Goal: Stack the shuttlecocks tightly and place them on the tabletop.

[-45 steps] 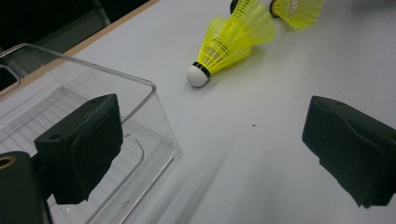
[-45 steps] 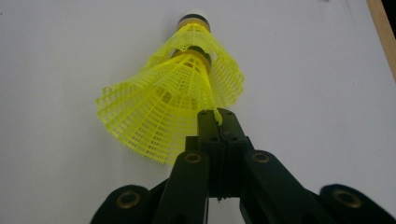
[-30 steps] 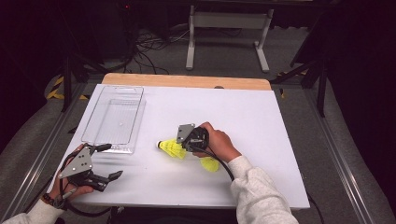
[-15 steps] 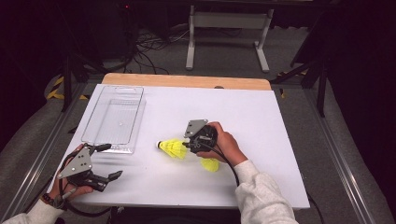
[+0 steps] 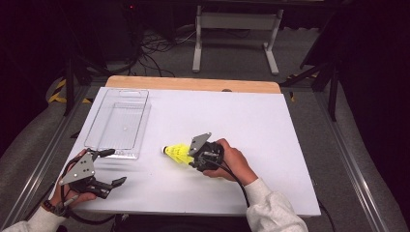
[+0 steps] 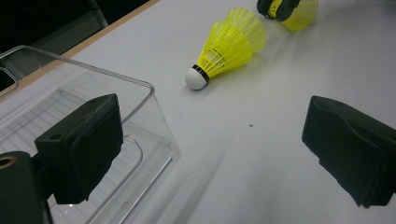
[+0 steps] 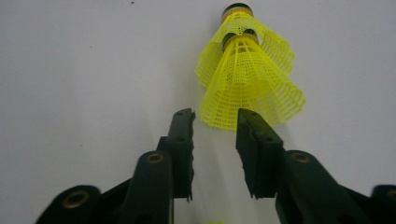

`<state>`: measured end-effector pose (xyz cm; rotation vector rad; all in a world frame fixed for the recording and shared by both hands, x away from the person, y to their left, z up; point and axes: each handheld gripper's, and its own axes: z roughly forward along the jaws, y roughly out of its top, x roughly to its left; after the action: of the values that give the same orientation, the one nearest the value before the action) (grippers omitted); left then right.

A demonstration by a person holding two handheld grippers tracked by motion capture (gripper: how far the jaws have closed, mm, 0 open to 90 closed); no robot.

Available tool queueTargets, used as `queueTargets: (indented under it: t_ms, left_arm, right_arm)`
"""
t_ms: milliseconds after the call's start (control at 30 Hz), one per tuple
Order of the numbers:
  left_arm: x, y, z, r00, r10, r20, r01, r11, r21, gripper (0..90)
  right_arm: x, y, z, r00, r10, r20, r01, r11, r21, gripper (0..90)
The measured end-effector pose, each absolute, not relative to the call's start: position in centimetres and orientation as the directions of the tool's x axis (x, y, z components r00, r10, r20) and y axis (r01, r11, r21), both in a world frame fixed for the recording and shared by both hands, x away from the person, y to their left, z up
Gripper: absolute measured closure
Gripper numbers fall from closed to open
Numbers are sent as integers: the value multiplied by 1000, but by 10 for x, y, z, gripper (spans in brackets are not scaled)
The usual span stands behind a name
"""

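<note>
White tabletop (image 5: 290, 145), dark room; left tool (image 5: 109, 167) wide open, right tool (image 5: 192, 157) part-open, both empty.

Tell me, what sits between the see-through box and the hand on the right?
A yellow shuttlecock lies on the white table between the clear box and the right gripper, seen from the high view.

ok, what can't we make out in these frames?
- High view: the right tool and hand cover the shuttlecock skirt; grip unclear.
- Right gripper view: the nested shuttlecocks' count is unclear.
- Left gripper view: the tray is cut off by the edge.
</note>
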<state>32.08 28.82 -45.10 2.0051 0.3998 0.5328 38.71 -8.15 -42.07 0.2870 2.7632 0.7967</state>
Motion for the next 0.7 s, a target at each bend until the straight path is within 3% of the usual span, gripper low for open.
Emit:
queueTargets:
  t_ms: [133, 333, 433, 567, 700]
  left_arm:
    - [321, 288, -451, 850, 487, 202, 56, -463, 884, 62]
    - [321, 287, -451, 853, 482, 201, 57, -469, 881, 63]
    - [321, 287, -452, 854, 481, 200, 59, -470, 881, 63]
    - [321, 288, -451, 856, 480, 193, 57, -458, 887, 63]
    - [321, 287, -452, 858, 477, 192, 58, -461, 886, 62]
  right_arm:
    - [392, -74, -424, -953, 262, -153, 143, 833, 534, 653]
    - [396, -65, -424, -941, 325, -98, 225, 814, 535, 722]
    - [396, -60, -426, -937, 331, -117, 225, 821, 525, 766]
    - [395, -57, -427, -933, 332, -136, 217, 824, 523, 897]
    - [393, -56, -425, -922, 347, -172, 203, 813, 546, 900]
